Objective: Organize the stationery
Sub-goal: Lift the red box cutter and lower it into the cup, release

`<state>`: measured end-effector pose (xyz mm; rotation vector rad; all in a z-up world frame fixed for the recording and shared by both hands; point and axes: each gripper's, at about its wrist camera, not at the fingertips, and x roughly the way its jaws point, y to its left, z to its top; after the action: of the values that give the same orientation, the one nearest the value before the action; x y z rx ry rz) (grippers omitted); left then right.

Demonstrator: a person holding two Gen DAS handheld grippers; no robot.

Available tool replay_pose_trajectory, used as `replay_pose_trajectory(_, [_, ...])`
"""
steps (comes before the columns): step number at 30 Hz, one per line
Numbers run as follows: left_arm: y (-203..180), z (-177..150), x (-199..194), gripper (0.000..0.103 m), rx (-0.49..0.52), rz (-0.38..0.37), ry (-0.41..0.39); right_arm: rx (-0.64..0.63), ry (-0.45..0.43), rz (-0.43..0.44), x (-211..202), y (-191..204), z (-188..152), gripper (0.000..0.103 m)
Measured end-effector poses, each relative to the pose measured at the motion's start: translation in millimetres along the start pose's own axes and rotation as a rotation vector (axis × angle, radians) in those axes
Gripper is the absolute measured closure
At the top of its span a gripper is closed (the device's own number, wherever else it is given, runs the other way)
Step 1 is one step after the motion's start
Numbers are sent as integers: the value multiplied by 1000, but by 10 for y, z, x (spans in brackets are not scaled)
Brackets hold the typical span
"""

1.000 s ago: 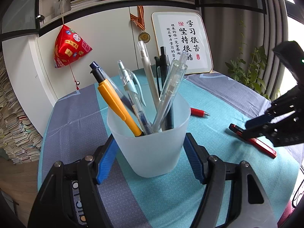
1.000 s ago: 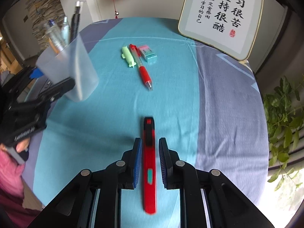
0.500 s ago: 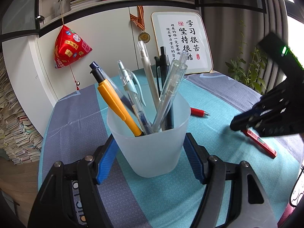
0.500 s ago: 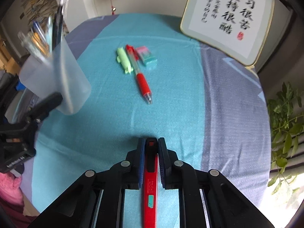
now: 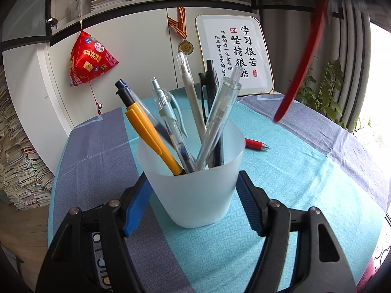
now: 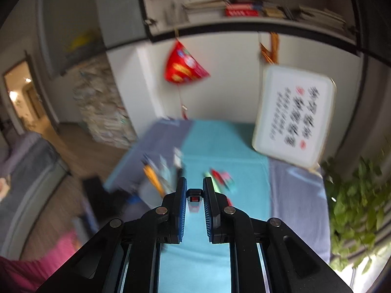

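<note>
A frosted white cup (image 5: 195, 183) full of several pens stands on the table, and my left gripper (image 5: 193, 205) is shut on the cup, one blue pad on each side. My right gripper (image 6: 194, 193) is shut on a red utility knife (image 6: 194, 196), seen end-on between its pads. In the left wrist view the knife (image 5: 300, 66) hangs in the air, up and to the right of the cup, its lower end pointing down towards the table. The right wrist view is blurred; the cup (image 6: 156, 185) shows dimly below left of the fingers.
A red pen (image 5: 256, 144) lies on the teal cloth behind the cup; a green item and a pink-teal eraser (image 6: 227, 180) lie beside it. A framed calligraphy board (image 5: 234, 53) leans at the back. A plant (image 5: 325, 97) stands at the right edge.
My right gripper has closed on the red knife, lifted it off the table and swung it up high to the right of the cup. The left gripper and cup have stayed still.
</note>
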<state>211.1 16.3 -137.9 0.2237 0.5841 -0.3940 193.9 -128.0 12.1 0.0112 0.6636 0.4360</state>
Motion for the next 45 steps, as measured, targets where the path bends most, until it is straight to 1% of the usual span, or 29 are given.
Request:
replay_pose_trajectory(4, [0,-1,0,35,0,0,0,-37,-55,39,-93,174,219,89])
replay_pose_trajectory(7, [0,-1,0,34,0,0,0,-60,-50,57,-51,275,261,89])
replay_pose_trajectory(11, [2,-1,0,34,0,0,0,-67,-14,81,146,368,245,89])
replay_pose_trajectory(14, [1,0,0,34,0,0,0,-80,6,59,294,381,187,89])
replay_pose_trajectory(19, [1,0,0,34,1,1,0,-71,54,65,474,362,87,89])
replay_pose_trajectory(31, [-1,1,7,34,3,2,0,-60,139,69,668,311,-57,89])
replay_pose_trajectory(34, [0,-1,11,34,2,2,3,-65,175,72,737,319,-93,89])
replay_pose_trajectory(37, [-1,3,7,34,2,3,3,-46,186,73,747,288,-111,89])
replay_pose_trajectory(42, [8,5,6,34,3,3,2,8,136,96,609,140,-65,89])
replay_pose_trajectory(45, [8,4,7,34,3,4,3,28,121,61,574,-8,-56,89])
